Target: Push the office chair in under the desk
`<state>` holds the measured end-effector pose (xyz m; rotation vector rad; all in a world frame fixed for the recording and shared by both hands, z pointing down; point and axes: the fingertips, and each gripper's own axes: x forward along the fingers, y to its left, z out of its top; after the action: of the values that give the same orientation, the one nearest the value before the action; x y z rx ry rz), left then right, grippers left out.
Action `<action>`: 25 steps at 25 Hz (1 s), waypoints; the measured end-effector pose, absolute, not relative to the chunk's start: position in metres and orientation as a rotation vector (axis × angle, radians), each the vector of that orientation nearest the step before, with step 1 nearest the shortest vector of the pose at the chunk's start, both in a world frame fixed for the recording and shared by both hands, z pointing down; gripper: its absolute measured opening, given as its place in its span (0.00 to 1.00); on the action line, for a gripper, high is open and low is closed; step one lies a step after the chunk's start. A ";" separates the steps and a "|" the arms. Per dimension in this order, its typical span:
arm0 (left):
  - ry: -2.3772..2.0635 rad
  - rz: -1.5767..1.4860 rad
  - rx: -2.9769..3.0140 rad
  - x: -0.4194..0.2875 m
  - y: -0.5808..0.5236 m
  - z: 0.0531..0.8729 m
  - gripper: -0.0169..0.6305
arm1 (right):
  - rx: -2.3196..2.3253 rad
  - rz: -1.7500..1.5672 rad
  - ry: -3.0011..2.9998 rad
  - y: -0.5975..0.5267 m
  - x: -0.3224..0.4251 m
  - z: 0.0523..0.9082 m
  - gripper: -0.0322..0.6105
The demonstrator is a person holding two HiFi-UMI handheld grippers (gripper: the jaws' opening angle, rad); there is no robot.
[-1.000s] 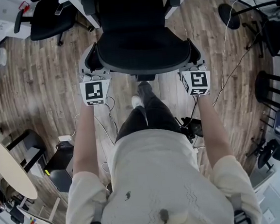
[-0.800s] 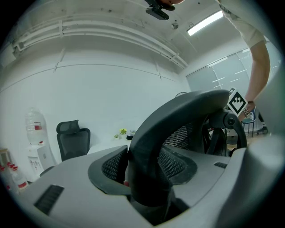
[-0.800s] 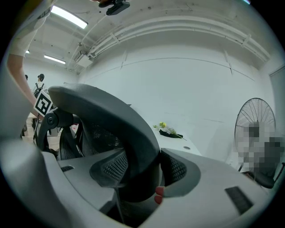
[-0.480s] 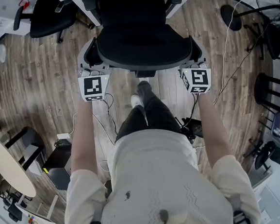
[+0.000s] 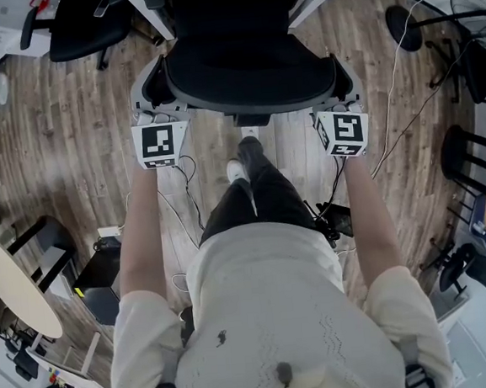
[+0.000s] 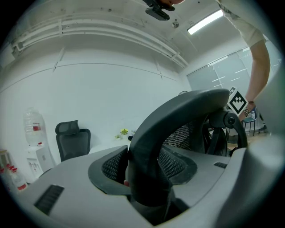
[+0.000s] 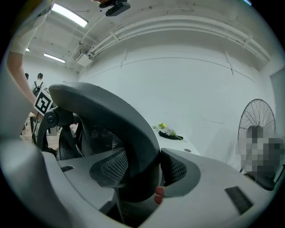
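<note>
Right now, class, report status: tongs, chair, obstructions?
Left tongs shut on office chair back. Right tongs too. Chair front at desk. Under-desk space hidden.

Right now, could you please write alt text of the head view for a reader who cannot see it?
From above, a person's left gripper and right gripper are each shut on a side of the backrest of a black mesh office chair that faces a white desk at the top edge, on a wood-plank floor.
</note>
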<state>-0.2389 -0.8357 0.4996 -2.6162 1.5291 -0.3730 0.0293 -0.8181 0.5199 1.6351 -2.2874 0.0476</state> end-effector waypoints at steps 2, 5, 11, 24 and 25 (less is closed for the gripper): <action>1.528 -0.373 -2.615 -0.240 -0.840 0.501 0.38 | 1.634 0.047 -2.288 -0.823 0.028 0.522 0.42; 1.528 -0.372 -2.617 -0.241 -0.845 0.502 0.38 | 1.635 0.041 -2.284 -0.827 0.027 0.522 0.42; 1.533 -0.372 -2.609 -0.242 -0.852 0.502 0.38 | 1.631 0.044 -2.292 -0.835 0.026 0.523 0.42; 1.541 -0.370 -2.604 -0.246 -0.875 0.509 0.38 | 1.623 0.031 -2.292 -0.861 0.022 0.530 0.42; 1.544 -0.371 -2.602 -0.245 -0.877 0.509 0.38 | 1.622 0.027 -2.294 -0.863 0.023 0.530 0.42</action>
<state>-0.2450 -0.8766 0.5092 -2.6022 1.5441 -0.3709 0.0229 -0.8627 0.5304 1.6216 -2.2936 0.0271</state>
